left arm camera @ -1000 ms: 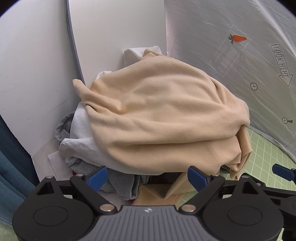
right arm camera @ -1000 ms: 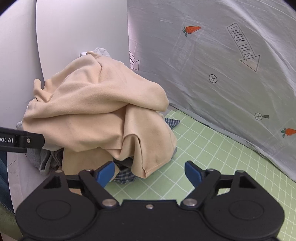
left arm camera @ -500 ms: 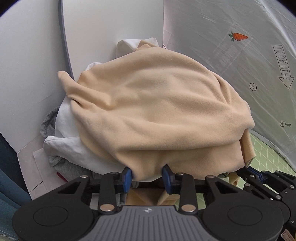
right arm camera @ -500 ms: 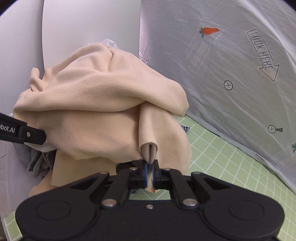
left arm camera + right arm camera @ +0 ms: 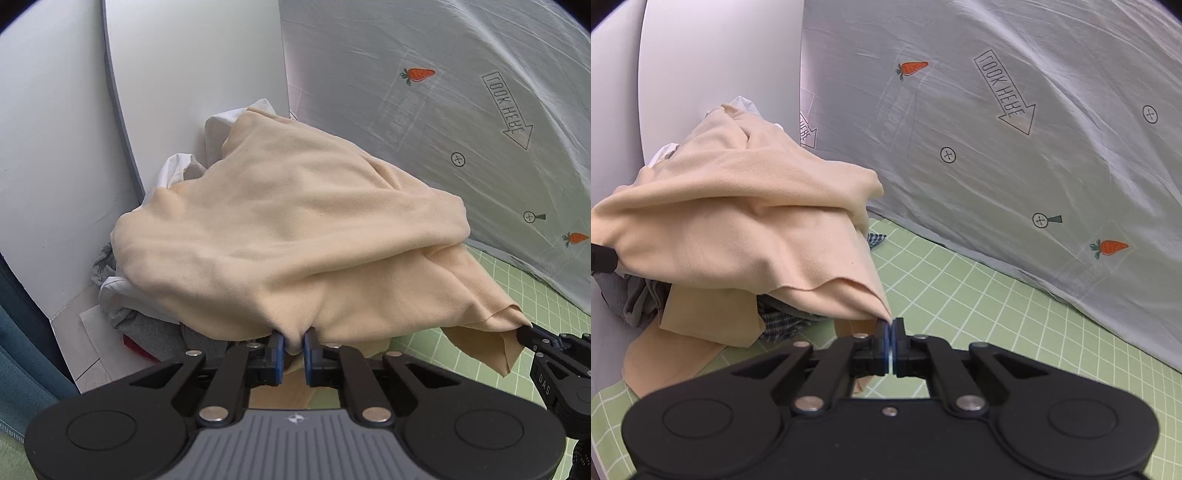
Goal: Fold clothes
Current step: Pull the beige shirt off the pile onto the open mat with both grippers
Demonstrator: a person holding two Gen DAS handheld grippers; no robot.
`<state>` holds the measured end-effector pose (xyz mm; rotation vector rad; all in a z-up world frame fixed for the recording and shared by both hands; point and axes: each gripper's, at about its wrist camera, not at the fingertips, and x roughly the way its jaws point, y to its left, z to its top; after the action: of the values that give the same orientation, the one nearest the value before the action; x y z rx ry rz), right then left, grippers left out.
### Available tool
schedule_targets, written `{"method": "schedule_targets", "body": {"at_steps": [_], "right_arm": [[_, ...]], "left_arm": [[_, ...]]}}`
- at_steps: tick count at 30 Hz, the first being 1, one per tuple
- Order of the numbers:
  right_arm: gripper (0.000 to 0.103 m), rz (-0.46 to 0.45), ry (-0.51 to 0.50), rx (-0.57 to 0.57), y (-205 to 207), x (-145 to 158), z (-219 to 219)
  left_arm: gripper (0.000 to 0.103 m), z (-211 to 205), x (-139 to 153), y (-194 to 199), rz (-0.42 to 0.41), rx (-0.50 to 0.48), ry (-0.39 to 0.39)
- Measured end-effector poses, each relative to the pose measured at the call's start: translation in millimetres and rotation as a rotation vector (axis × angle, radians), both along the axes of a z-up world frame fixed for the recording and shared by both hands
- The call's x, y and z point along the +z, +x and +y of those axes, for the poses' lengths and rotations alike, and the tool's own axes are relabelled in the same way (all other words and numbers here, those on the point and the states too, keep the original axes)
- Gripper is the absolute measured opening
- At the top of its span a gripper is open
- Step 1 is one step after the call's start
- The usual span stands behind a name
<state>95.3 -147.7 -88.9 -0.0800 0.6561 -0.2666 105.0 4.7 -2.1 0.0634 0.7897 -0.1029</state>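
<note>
L gripper [image 5: 294,341]: my jaws were closing w/ a bunched fold of the beige garment [image 5: 288,229] pinched betw. the blue pads. Garment lay draped over a clothes pile [image 5: 147,317] in the corner by the white panels [image 5: 192,74], on the green grid mat [image 5: 979,295]. R gripper [image 5: 891,334]: clamped tight on the garment's lower-right corner, cloth pulled taut betw. both; printed grey sheet [image 5: 1015,129] behind
</note>
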Motion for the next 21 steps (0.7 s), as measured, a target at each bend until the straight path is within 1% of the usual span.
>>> {"method": "schedule_targets", "body": {"at_steps": [3, 6, 8, 10, 12, 13, 14, 16, 17, 18, 19, 20, 21], "right_arm": [[0.001, 0.012, -0.015, -0.054, -23, -2, -17], [0.001, 0.043, 0.024, -0.141, -46, -9, -50], [0.0, 0.065, -0.004, -0.203, -66, -13, -67], [0.0, 0.088, -0.04, -0.271, -86, -18, -84], [0.0, 0.126, -0.045, -0.366, -112, -27, -110], [0.0, 0.144, -0.048, -0.413, -125, -32, -123], [0.0, 0.163, -0.049, -0.46, -138, -36, -135], [0.0, 0.194, -0.015, -0.518, -160, -43, -156], [0.0, 0.209, 0.002, -0.546, -171, -46, -166], [0.0, 0.22, 0.014, -0.553, -179, -48, -171], [0.0, 0.221, 0.018, -0.55, -183, -48, -172], [0.001, 0.221, 0.021, -0.546, -187, -49, -172], [0.002, 0.221, 0.032, -0.533, -188, -50, -169]], "left_arm": [[0.011, -17, -6, -19, 0.042, -0.057, -0.021], [0.011, -35, -14, -36, 0.092, -0.119, -0.041], [0.011, -53, -24, -47, 0.136, -0.178, -0.05], [0.011, -75, -37, -61, 0.173, -0.242, -0.025], [0.011, -96, -51, -74, 0.197, -0.299, 0.01], [0.005, -103, -59, -80, 0.244, -0.333, -0.022], [0.001, -110, -68, -85, 0.291, -0.366, -0.054], [0.001, -125, -85, -96, 0.383, -0.432, -0.115], [0.002, -133, -92, -106, 0.404, -0.454, -0.112], [0.002, -138, -97, -112, 0.403, -0.463, -0.092], [0.005, -141, -97, -115, 0.388, -0.464, -0.073], [0.006, -143, -97, -117, 0.373, -0.463, -0.057], [0.006, -142, -97, -115, 0.357, -0.441, -0.059]]}}
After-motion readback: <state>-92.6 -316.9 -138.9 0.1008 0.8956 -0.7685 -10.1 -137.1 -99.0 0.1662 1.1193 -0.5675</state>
